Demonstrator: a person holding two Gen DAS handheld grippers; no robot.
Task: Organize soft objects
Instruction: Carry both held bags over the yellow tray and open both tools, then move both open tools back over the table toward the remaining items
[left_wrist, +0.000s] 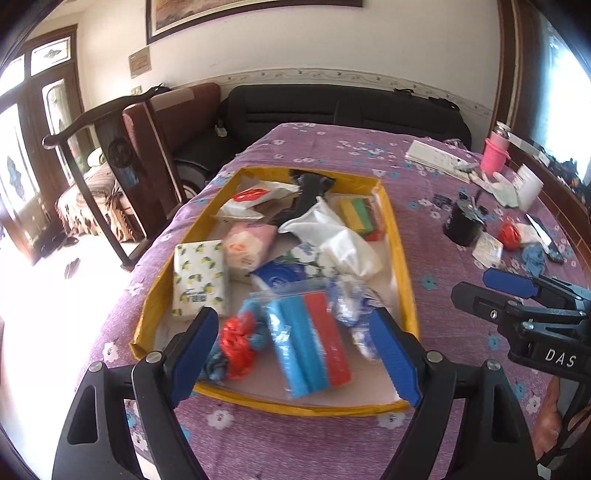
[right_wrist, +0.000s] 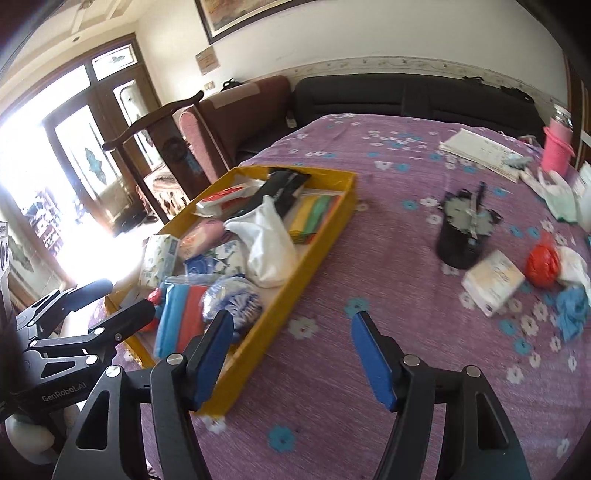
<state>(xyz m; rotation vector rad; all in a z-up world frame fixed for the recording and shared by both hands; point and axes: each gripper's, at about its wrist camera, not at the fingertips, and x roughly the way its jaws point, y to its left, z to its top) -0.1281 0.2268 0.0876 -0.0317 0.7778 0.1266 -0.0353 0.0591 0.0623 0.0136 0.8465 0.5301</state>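
Purple flowered cloth covers the desk, and on it sits a shallow yellow cardboard tray packed with soft goods. At the tray's 6 o'clock lies a clear zip bag of blue and red sponges; at 7 o'clock a crumpled red plastic bag; at 9 o'clock a white tissue pack printed with lemons. A white plastic bag sprawls across the middle, and a yellow-green sponge stack sits toward 1 o'clock.

Left gripper hangs above the tray's near end, its jaws spread wide with nothing pinched between them. Right gripper hovers over the tray's near right corner and bare cloth, jaws likewise spread and empty.

Outside the tray, toward 3 o'clock on the desk, stand a black cylindrical pot, a small white box, a red crumpled bag and some blue cloth. A pink bottle stands at 1 o'clock.
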